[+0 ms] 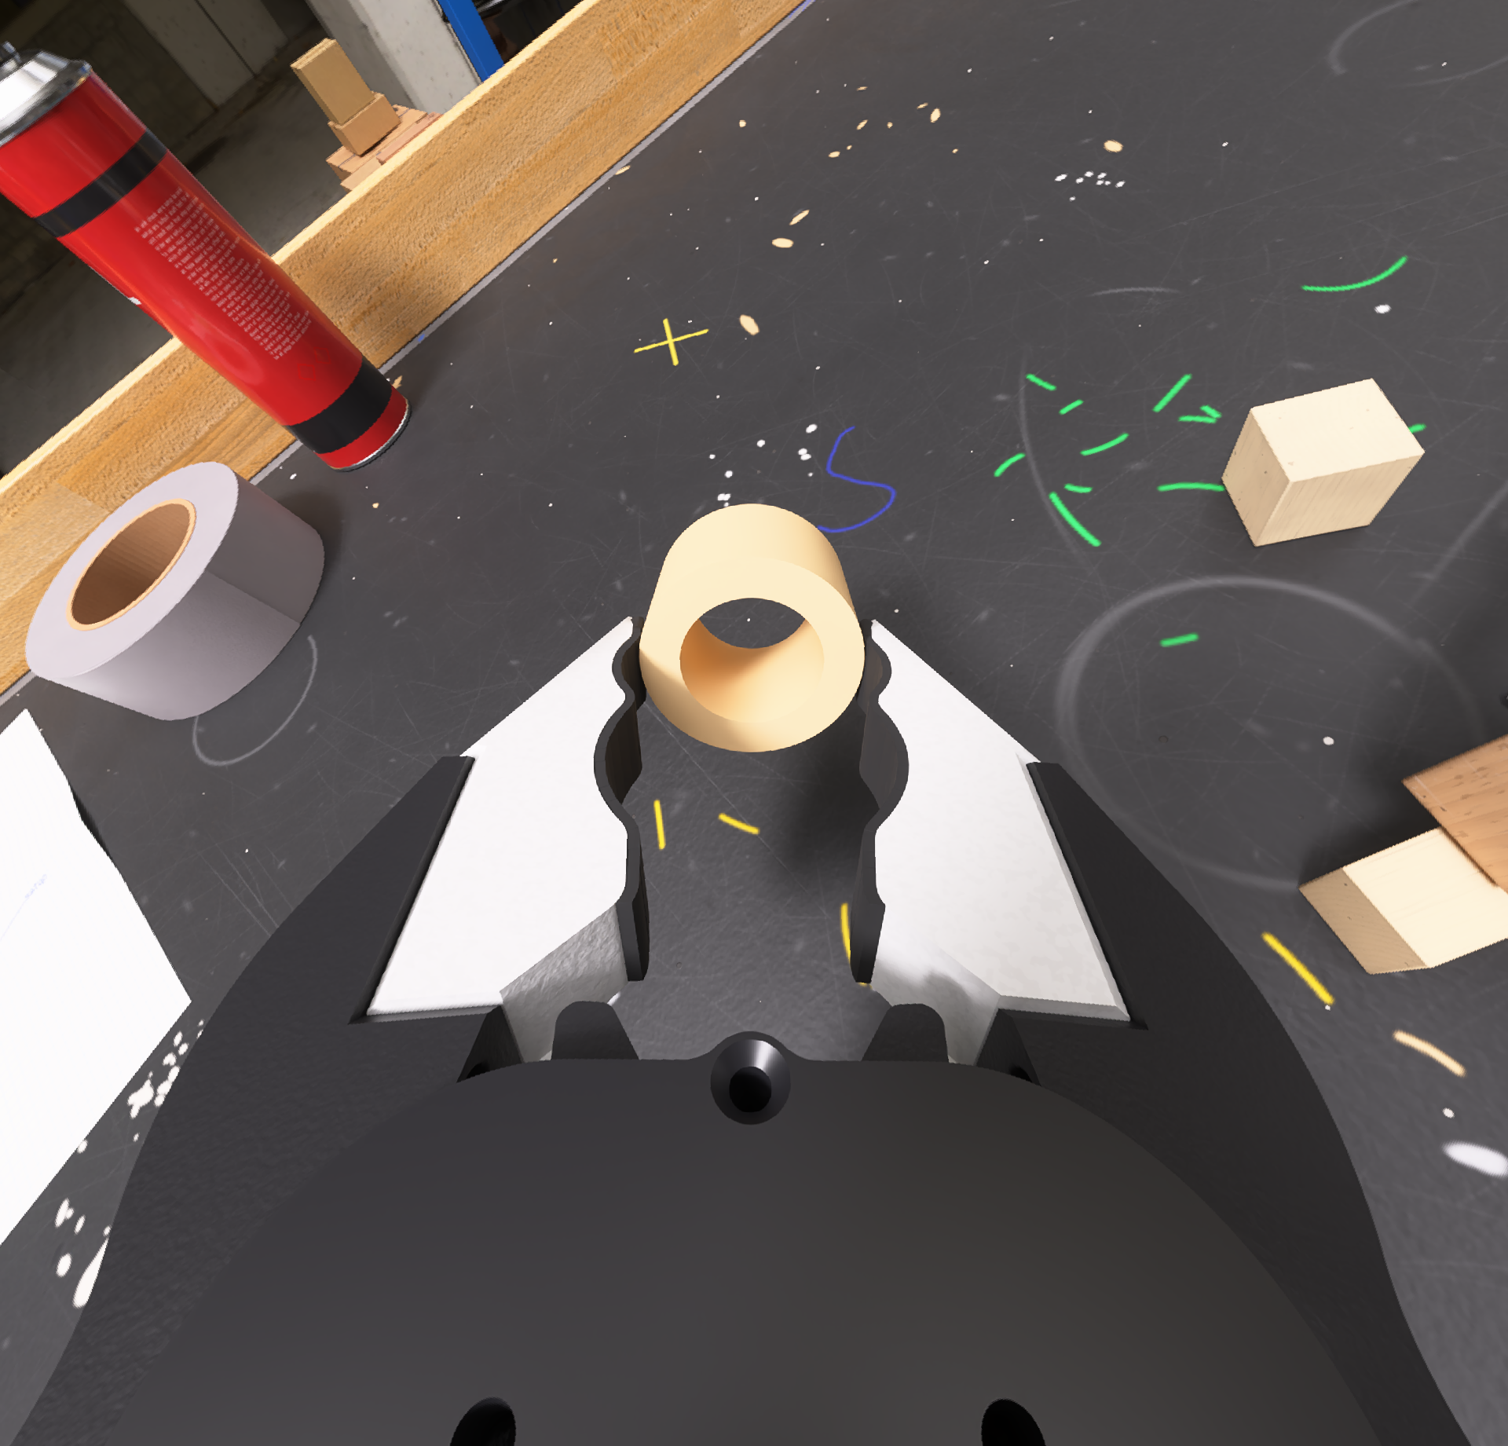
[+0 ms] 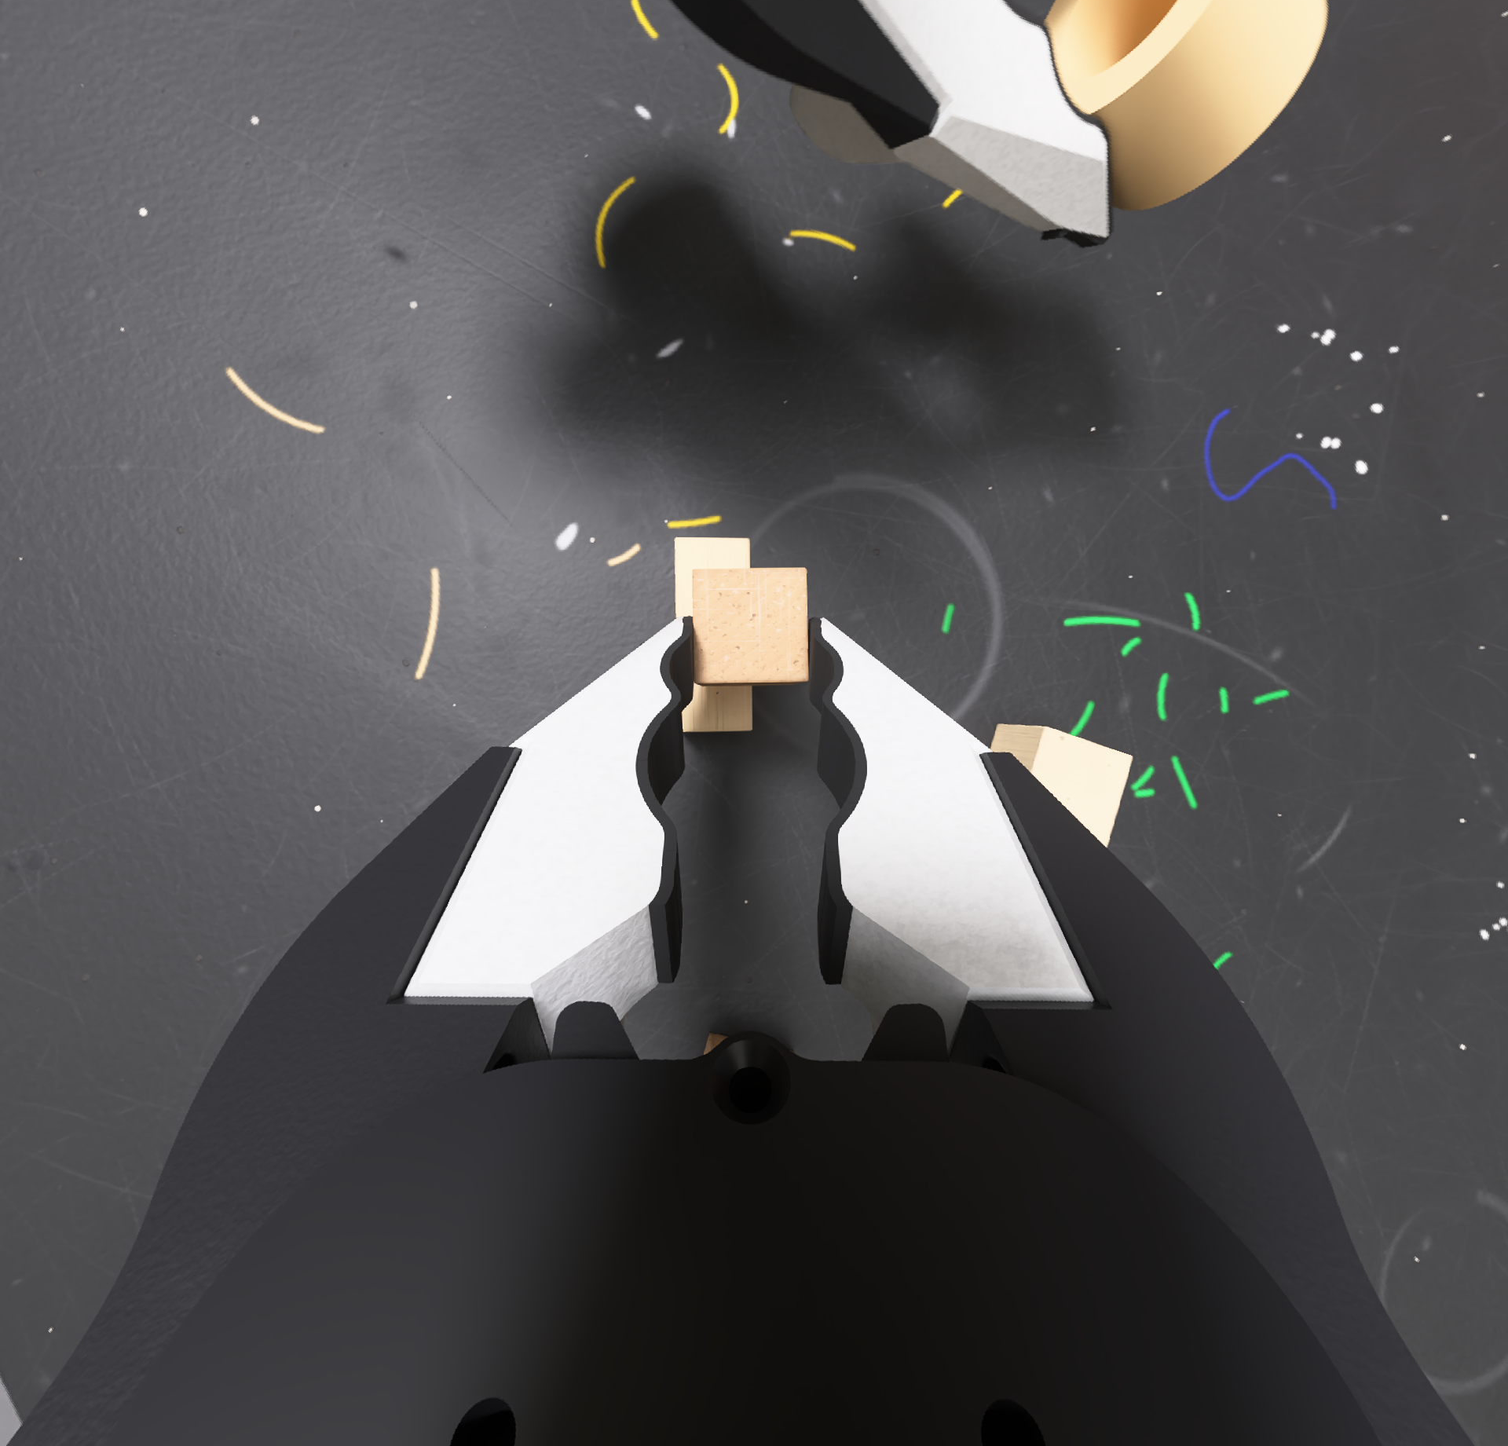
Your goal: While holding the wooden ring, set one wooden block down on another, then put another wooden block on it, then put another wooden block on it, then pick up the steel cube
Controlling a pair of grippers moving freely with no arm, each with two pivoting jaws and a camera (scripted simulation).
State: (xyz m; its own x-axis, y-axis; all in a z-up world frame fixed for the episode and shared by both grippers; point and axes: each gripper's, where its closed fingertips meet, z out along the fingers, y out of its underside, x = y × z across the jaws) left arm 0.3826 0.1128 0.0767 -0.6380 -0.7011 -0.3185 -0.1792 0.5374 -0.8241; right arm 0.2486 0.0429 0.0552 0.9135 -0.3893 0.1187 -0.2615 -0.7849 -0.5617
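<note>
My left gripper is shut on the pale wooden ring and holds it above the dark table. The ring and one left finger also show at the top of the right wrist view. My right gripper is shut on a tan wooden block directly over a paler wooden block, slightly offset; I cannot tell whether they touch. This pair shows at the right edge of the left wrist view. Another pale block lies apart. No steel cube is in view.
A red spray can and a grey tape roll stand at the left by a wooden rail. White paper lies at the left edge. The dark tabletop bears chalk marks.
</note>
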